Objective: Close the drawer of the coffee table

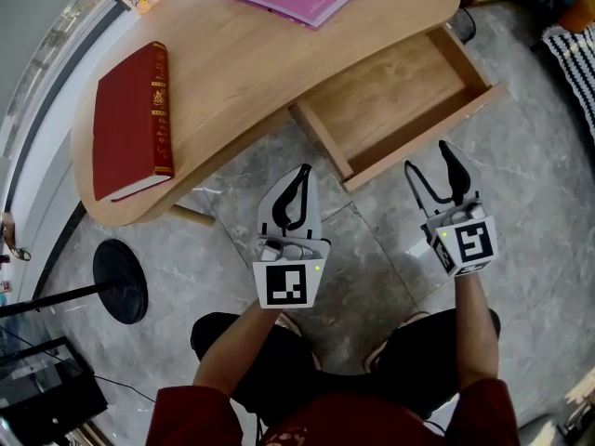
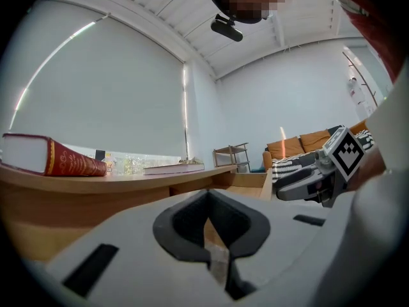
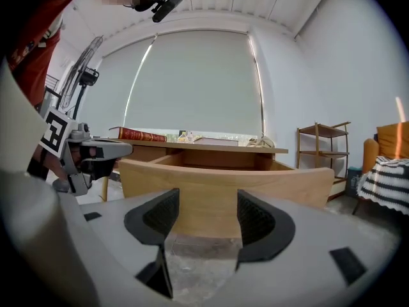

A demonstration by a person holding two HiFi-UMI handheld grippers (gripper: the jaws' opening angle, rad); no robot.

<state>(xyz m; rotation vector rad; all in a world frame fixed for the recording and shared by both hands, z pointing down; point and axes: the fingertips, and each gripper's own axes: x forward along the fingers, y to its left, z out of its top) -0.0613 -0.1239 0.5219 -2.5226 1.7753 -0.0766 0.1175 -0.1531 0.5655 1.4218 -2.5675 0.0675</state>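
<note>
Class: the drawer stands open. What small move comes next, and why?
Probably ease the right tongs straight forward until they touch the drawer. It stands pulled out of the coffee table, and the open right tongs face its front with a gap between. The left tongs are shut, off to one side.

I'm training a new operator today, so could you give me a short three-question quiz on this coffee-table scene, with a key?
1. True or false: the light wooden drawer of the curved wooden coffee table stands pulled out and empty.
2. Which one has its jaws apart? A) the left hand-held gripper B) the right hand-held gripper
3. Fill in: the thick red hardcover book lies flat on the ____.
Key: 1 true; 2 B; 3 coffee table.
</note>
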